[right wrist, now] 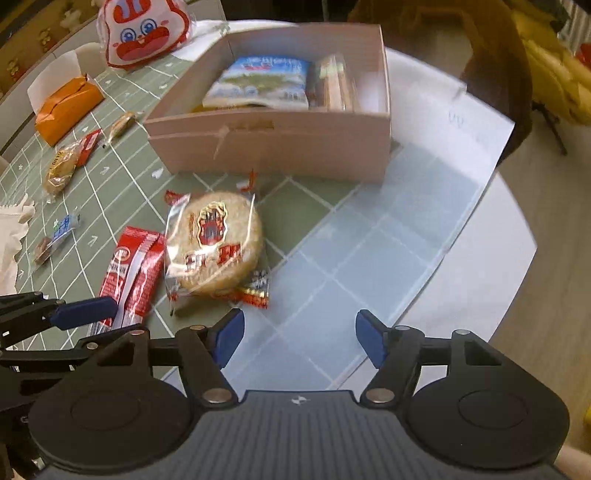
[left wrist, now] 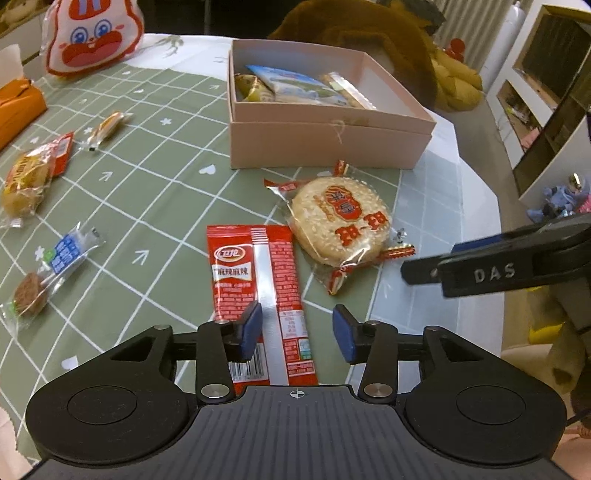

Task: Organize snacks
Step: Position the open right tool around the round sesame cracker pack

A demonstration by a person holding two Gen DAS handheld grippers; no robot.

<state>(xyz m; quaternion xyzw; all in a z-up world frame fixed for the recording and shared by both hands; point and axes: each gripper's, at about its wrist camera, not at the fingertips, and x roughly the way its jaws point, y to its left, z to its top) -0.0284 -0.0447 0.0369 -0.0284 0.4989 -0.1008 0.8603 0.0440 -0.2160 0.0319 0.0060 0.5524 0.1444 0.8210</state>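
A pink cardboard box (left wrist: 325, 142) (right wrist: 280, 147) stands on the table and holds several snack packets. A red spicy-strip packet (left wrist: 258, 288) (right wrist: 133, 269) lies flat in front of it, beside a round rice cracker in clear wrap (left wrist: 341, 221) (right wrist: 214, 243). My left gripper (left wrist: 297, 332) is open, its blue pads on either side of the red packet's near end, just above it. My right gripper (right wrist: 299, 338) is open and empty over the pale tablecloth, to the right of the cracker. Its finger shows in the left wrist view (left wrist: 480, 269).
More wrapped snacks lie at the left: a yellow cake (left wrist: 27, 181), a small candy (left wrist: 107, 127), a blue packet with a brown cookie (left wrist: 51, 269). An orange box (left wrist: 18, 107) and a rabbit-face bag (left wrist: 94, 35) sit at the back left. The table edge (right wrist: 509, 266) curves on the right.
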